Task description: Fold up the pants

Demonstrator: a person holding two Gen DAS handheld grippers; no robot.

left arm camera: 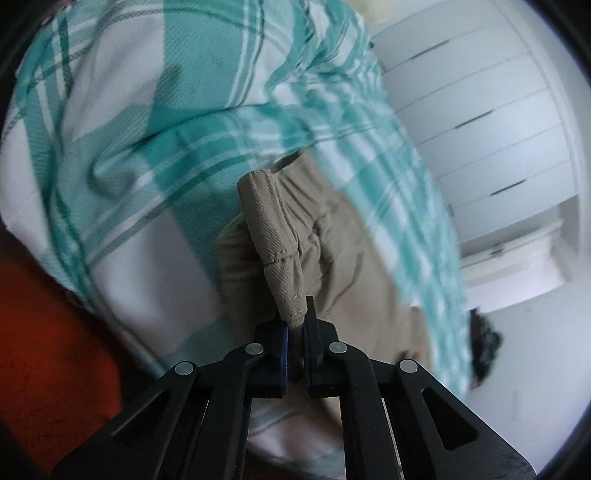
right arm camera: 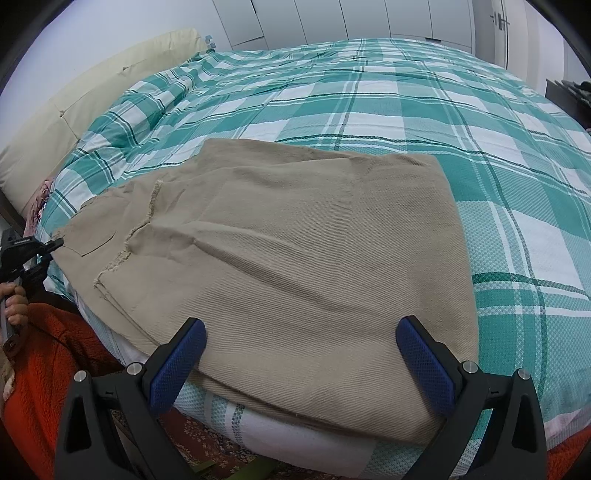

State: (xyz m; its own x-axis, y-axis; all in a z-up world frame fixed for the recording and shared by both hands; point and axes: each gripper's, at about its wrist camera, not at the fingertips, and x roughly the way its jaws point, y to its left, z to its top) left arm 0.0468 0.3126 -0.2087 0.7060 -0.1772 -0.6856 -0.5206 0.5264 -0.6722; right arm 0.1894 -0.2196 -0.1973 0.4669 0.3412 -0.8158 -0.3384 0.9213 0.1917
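Beige pants lie folded over on a teal-and-white plaid bedspread, near the bed's front edge. My right gripper is open, its blue pads on either side of the near fold, just above the cloth, holding nothing. My left gripper is shut on a corner of the pants at their waistband end. It also shows at the far left of the right wrist view, at the pants' left corner.
A cream headboard runs along the bed's left side. White wardrobe doors stand behind the bed. A red fleece sleeve and patterned rug are below the bed's front edge.
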